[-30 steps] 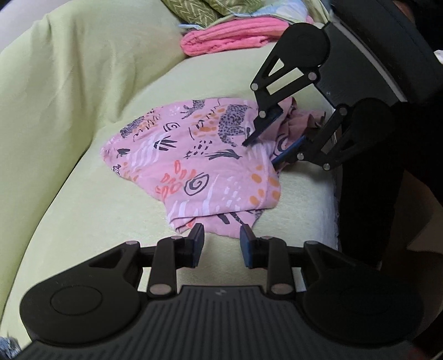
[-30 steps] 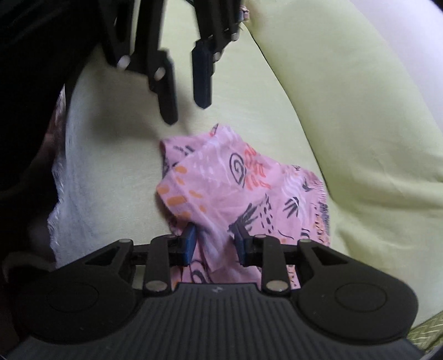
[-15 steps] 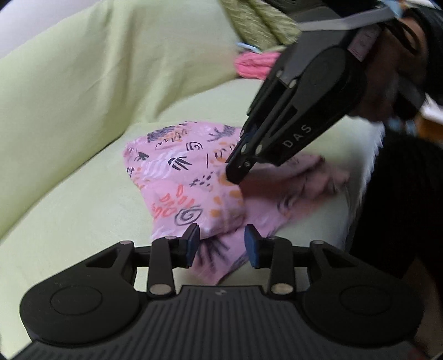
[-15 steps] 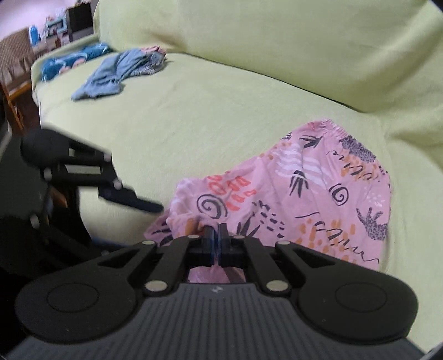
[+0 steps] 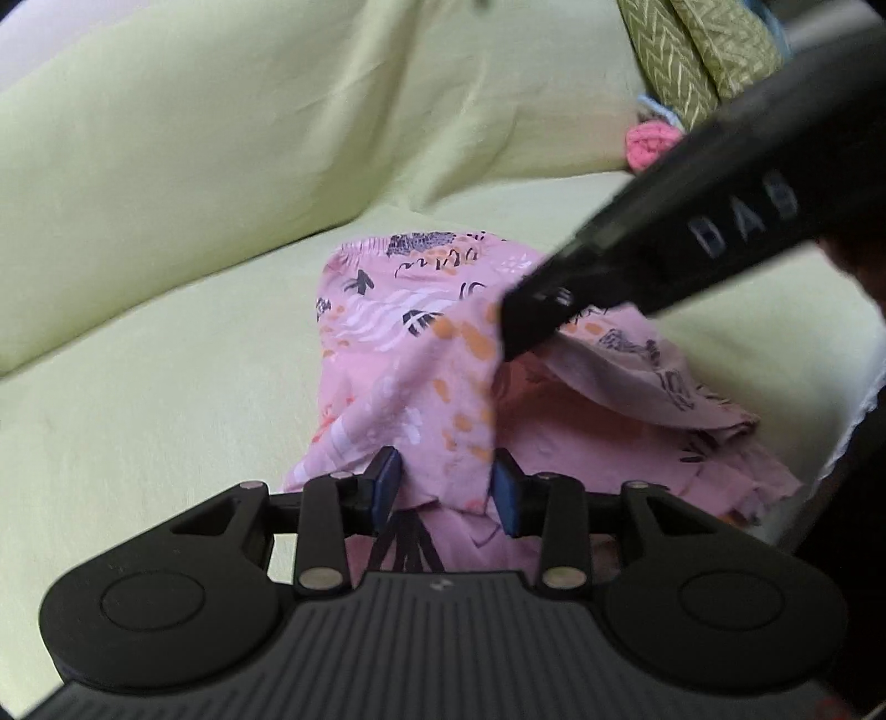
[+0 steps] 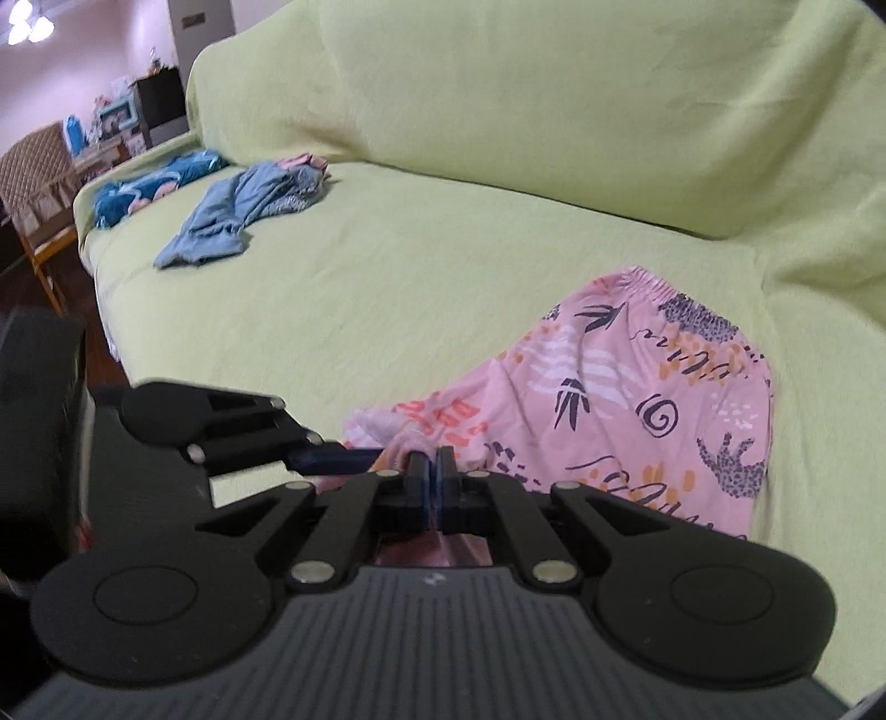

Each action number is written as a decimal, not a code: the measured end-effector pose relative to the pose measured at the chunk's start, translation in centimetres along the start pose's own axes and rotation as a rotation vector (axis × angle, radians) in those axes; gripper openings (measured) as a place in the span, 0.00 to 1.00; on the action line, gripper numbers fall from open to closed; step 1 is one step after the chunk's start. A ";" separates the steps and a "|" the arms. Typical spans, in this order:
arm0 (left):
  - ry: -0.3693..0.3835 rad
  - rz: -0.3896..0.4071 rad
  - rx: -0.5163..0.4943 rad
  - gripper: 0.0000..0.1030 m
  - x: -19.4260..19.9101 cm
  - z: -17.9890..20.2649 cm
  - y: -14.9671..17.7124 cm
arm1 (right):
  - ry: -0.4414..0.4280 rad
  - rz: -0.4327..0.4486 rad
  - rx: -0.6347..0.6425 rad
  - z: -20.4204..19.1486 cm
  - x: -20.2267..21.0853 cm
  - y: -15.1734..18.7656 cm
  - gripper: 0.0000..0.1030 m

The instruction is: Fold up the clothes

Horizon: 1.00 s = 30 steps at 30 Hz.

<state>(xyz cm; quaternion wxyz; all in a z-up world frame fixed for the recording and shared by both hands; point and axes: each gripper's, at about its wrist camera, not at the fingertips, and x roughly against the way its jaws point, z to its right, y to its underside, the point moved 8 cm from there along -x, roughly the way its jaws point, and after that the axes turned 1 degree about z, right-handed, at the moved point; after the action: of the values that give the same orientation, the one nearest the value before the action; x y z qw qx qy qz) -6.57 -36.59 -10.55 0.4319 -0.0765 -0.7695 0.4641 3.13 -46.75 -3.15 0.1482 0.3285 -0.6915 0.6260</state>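
Pink patterned shorts lie on the green sofa seat, waistband toward the backrest. My left gripper is open, with a fold of the pink cloth lying between its fingers. My right gripper is shut on the hem of the shorts and lifts it off the seat. The right gripper also shows in the left wrist view, pinching raised cloth. The left gripper's fingers show in the right wrist view, just left of the grip.
The sofa backrest rises behind the shorts. A blue garment and a teal one lie far along the seat. A rolled pink cloth and a green patterned cushion sit at the sofa's other end.
My right gripper closed on the shorts' hem and lifted it. My left gripper moved in until the cloth came between its open fingers.
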 end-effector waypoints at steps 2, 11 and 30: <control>-0.041 -0.004 -0.042 0.42 -0.3 0.3 0.0 | 0.008 0.013 -0.006 0.3 0.1 -0.2 0.00; -0.139 -0.054 -0.303 0.01 2.7 -3.4 0.9 | 0.023 0.014 0.000 0.0 0.7 1.5 0.00; 0.019 -0.140 -0.095 0.00 4.7 -4.2 3.1 | 0.324 -0.057 -0.171 2.5 5.4 12.3 0.27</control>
<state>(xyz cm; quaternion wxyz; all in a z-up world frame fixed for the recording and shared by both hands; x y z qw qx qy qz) -7.24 -29.71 -9.41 0.4664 -0.0475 -0.7900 0.3951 -8.19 -50.55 -9.72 0.3030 0.2290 -0.6997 0.6051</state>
